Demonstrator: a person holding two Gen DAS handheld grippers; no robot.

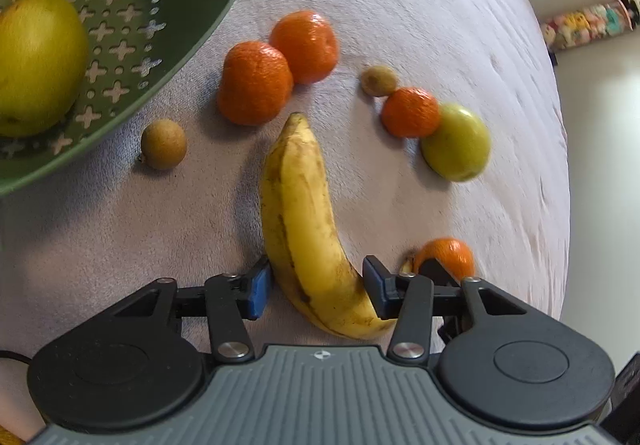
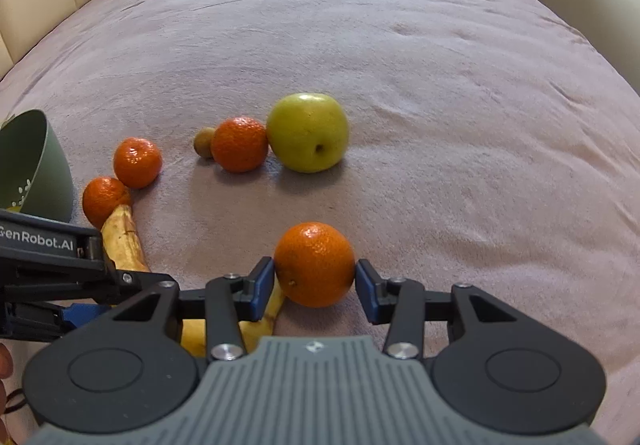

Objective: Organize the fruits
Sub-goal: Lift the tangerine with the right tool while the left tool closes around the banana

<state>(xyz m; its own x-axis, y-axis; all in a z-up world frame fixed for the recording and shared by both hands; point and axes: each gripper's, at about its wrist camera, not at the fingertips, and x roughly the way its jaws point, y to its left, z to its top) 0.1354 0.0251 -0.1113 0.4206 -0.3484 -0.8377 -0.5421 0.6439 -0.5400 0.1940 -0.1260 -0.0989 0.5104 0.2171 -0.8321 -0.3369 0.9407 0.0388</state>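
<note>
Fruit sorting, stock as it stands on the pink blanket (image 2: 400, 45)

- In the green colander (image 1: 192, 45), up and off to the left of the left gripper (image 1: 318, 291): one yellow-green apple (image 1: 36, 61). Nothing else shows inside it, so the job looks barely begun
- Between the left jaws: banana (image 1: 304, 213), lying on the blanket, its lower curved end in the gap and its tip running away ahead of the fingers. The blue pads sit against both sides of it, or very nearly; I take this for a grip just made, with no lift yet
- Between the right jaws: mandarin (image 2: 315, 263), pressed on both flanks by the pads of the right gripper (image 2: 315, 281), resting on or just above the blanket. Held, not yet carried over
- Ahead of the left jaws and slightly left: two mandarins (image 1: 280, 65) touching each other, beyond the banana's tip
- Further left of those, near the colander's rim: one small brown fruit (image 1: 163, 144)
- Ahead of the right jaws: green apple (image 2: 307, 132), a third loose mandarin (image 2: 239, 144) touching it, and a second small brown fruit (image 2: 205, 141) just behind that

Tally: one piece in, two in hand, six loose
</note>
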